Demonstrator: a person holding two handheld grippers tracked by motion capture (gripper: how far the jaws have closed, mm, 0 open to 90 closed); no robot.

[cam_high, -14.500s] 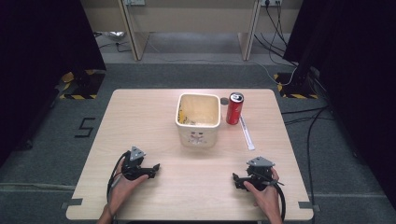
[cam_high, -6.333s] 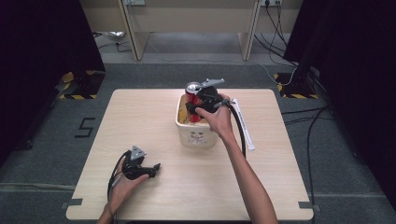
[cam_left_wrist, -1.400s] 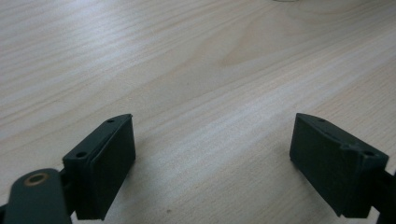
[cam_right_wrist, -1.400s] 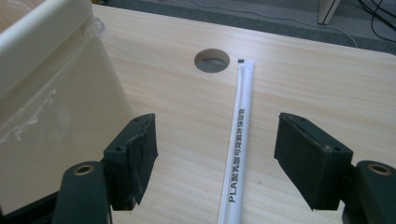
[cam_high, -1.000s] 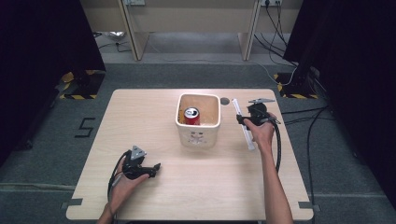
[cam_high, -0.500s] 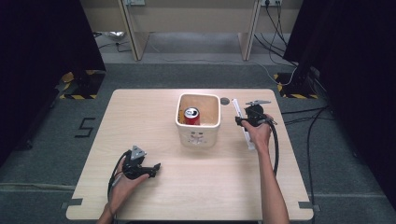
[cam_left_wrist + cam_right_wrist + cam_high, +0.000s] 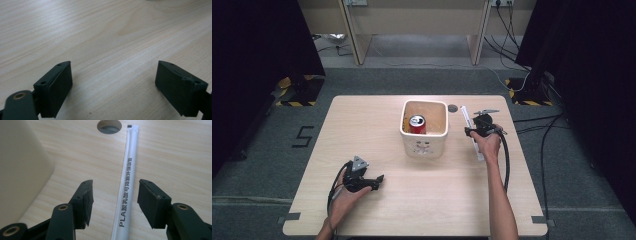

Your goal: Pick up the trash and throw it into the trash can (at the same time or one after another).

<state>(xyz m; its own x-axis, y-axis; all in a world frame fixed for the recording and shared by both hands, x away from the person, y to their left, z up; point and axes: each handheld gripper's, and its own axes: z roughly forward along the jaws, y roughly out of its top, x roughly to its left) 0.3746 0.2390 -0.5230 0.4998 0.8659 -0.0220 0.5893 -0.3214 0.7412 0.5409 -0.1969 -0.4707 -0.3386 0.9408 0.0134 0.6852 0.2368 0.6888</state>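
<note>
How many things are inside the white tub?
1: a red can stands upright in the white tub, on the side toward the left gripper. The near wall hides part of the tub's floor, so something small could lie unseen there.

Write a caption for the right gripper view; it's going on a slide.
Right gripper with jaws closing astride a paper-wrapped PLA straw lying on the wooden table, not yet pinching it.
</note>
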